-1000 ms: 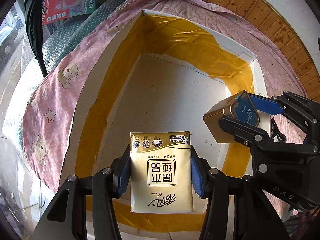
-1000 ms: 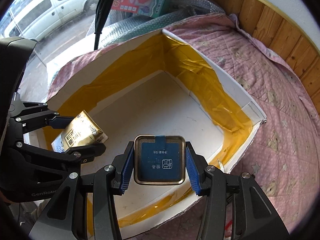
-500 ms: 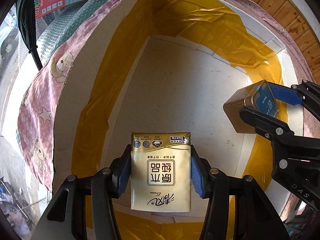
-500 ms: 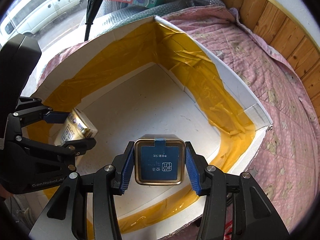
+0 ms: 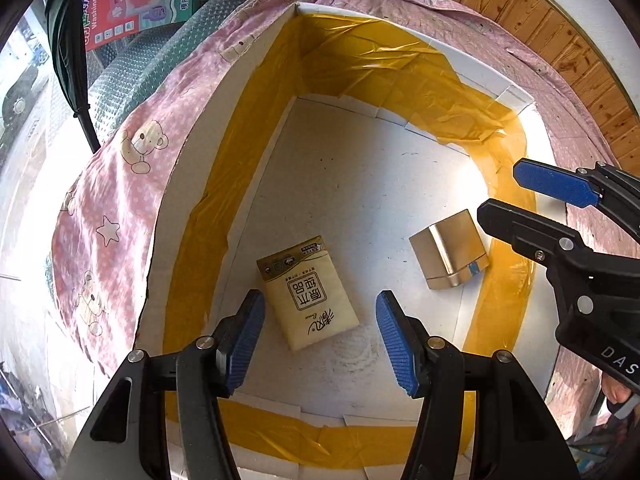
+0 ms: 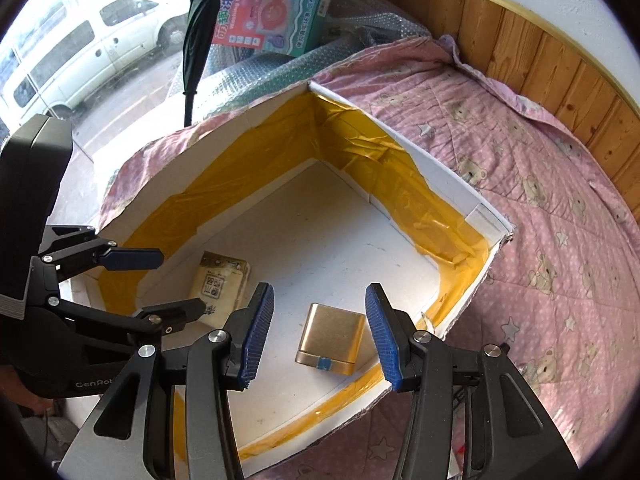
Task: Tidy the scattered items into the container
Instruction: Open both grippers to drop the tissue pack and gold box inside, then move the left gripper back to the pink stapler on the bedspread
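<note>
A white foam box lined with yellow tape sits on a pink bedspread. On its floor lie a gold tissue pack and a gold metal tin. My left gripper hangs open just above the tissue pack, touching nothing. Above the tin my right gripper is open as well, its blue pads apart on either side. Each gripper shows in the other's view: the right one at the right edge, the left one at the left.
The pink bear-print bedspread surrounds the box. A wooden panel wall runs along the far side. Bubble wrap, a colourful toy carton and a dark folded umbrella lie beyond the box by a window.
Both grippers have opened and let go: the tissue pack and the tin have dropped to the box floor. The grippers sit a little higher above them.
</note>
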`<state>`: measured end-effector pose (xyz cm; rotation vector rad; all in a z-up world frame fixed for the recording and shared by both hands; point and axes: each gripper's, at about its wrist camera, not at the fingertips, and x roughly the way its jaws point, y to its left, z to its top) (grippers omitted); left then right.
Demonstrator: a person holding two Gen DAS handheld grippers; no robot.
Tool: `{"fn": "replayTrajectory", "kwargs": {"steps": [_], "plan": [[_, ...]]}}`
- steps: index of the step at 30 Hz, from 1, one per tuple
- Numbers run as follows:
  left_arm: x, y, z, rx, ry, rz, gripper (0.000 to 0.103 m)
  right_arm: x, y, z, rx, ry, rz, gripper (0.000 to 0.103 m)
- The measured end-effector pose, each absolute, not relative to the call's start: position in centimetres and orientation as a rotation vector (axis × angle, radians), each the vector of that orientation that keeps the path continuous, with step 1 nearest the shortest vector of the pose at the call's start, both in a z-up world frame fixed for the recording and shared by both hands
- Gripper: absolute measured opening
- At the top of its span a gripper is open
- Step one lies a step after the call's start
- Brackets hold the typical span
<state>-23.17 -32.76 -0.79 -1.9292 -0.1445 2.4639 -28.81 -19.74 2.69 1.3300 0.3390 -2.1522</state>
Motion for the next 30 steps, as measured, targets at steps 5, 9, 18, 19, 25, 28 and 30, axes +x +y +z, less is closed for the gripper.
{"fn": "replayTrajectory", "kwargs": {"steps": [5,9,18,19,25,28,30], "plan": [[-20.7,-32.5,1.6,-1.810,-0.120,2.540,0.059,-25.6,-18.2,4.3,1.236,0.214,-2.204,0.050],[-19.8,-32.0,2.7,-1.702,-0.168,2.563,0.059,-22.5,-17.0,5.1,1.178,0.129,-2.255,0.042],[-13.8,-29.2,4.8,-1.478,-0.114,2.642,0.059,-15.1,-10.5,3.9,1.119,-0.241,-2.370,0.041],[-13.2,-28.7,4.9,-1.462,-0.098,2.642,0.059,-14.3,-9.5,3.6,1.120,-0.277,-2.379,0.041],[-10.4,-25.8,4.8,-1.399,-0.041,2.619,0.059,-11.0,-3.3,0.6,1.177,-0.421,-2.464,0.041],[-9.3,-24.3,5.2,-1.356,-0.033,2.614,0.059,-10.0,-0.5,-1.2,1.231,-0.462,-2.497,0.041],[-8.5,-23.3,5.5,-1.326,-0.036,2.605,0.059,-9.7,0.7,-2.5,1.273,-0.472,-2.505,0.041]]}}
